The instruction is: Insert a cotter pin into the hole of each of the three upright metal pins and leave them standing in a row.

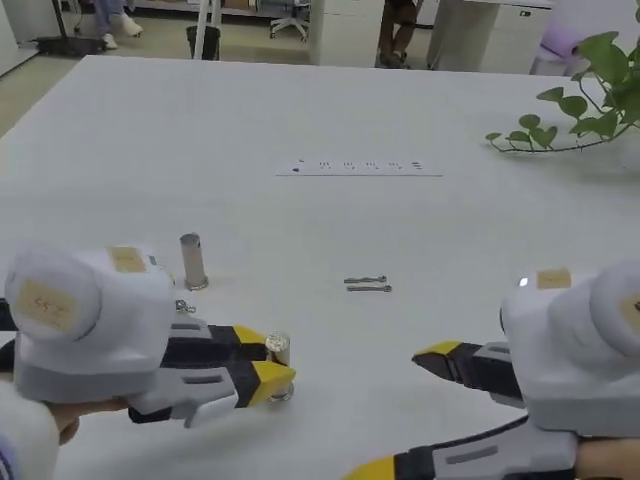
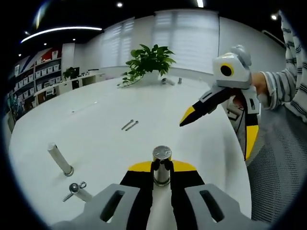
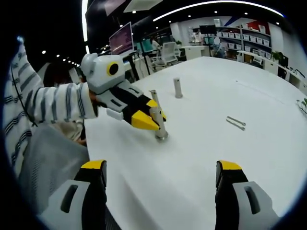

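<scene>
With one metal pin (image 2: 76, 189) beside it seemingly cottered, the left gripper (image 1: 272, 360) clamps a second pin (image 2: 162, 154), the right gripper (image 3: 161, 166) gapes, and two cotter pins (image 1: 367, 285) lie loose ahead.

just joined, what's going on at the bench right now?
The left gripper is shut on an upright metal pin standing on the white table. The right gripper is open and holds nothing. Two loose cotter pins lie on the table ahead of the grippers. Another bare pin stands farther back. A third pin beside the left gripper appears to have a cotter pin through it already.
</scene>
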Available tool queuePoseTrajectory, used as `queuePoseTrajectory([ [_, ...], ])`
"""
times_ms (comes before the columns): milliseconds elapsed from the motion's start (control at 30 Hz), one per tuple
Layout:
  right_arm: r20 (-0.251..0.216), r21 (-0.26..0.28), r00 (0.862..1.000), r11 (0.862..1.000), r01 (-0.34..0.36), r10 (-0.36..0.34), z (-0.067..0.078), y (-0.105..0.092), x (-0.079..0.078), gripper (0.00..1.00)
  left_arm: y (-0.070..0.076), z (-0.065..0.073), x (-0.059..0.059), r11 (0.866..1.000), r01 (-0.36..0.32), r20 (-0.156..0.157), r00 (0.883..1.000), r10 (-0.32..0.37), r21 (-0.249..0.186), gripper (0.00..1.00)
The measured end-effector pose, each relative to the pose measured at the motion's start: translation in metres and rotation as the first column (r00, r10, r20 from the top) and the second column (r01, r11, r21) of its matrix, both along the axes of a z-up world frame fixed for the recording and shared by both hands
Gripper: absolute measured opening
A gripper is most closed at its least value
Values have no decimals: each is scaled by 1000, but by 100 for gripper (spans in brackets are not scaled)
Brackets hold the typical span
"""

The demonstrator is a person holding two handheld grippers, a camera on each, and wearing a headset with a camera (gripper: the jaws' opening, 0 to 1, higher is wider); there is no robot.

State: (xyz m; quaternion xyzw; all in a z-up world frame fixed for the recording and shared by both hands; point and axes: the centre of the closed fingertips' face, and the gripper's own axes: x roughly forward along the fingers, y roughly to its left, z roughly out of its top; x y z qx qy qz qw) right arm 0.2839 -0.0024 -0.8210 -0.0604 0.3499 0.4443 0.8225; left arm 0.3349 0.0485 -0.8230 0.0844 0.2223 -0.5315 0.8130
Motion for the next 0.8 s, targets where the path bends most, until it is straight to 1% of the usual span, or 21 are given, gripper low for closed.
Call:
queuePoseTrajectory([
  [67, -3, -8, 1000, 1000, -1, 1, -1, -1, 0, 95, -3, -2, -1, 1000, 6, -7, 1000, -6, 1, 10],
  [233, -5, -5, 1000, 1000, 8, -8, -2, -2, 2, 95, -8, -8, -5, 999, 33, -1, 999, -33, 12, 11],
  [333, -4, -3, 1000, 1000, 13, -13, -1, -2, 3, 95, -9, -7, -6, 999, 35, 7, 999, -35, -3, 11],
  [400, -6, -1, 1000, 1000, 17, -17, -2, -2, 3, 95, -10, -9, -6, 999, 44, 19, 999, -44, 5, 11],
  [433, -7, -2, 1000, 1000, 17, -17, -2, -2, 3, 95, -10, -8, -6, 999, 49, 27, 998, -49, 2, 11],
  [533, -7, -4, 1000, 1000, 22, -22, -3, -2, 4, 96, -11, -8, -6, 999, 50, 22, 999, -50, -5, 11],
  [633, -4, -4, 1000, 1000, 25, -25, -2, -2, 5, 96, -11, -8, -5, 999, 54, 30, 998, -54, -2, 11],
  [700, -2, -3, 1000, 1000, 24, -24, -2, -2, 5, 96, -11, -9, -6, 998, 56, 31, 998, -56, -6, 11],
  [767, -1, -4, 1000, 1000, 24, -25, -2, -2, 5, 96, -10, -9, -4, 999, 38, 15, 999, -37, -26, 11],
  [800, -1, -4, 1000, 1000, 25, -25, -2, -2, 5, 96, -10, -9, -5, 999, 44, 19, 999, -43, -25, 11],
])
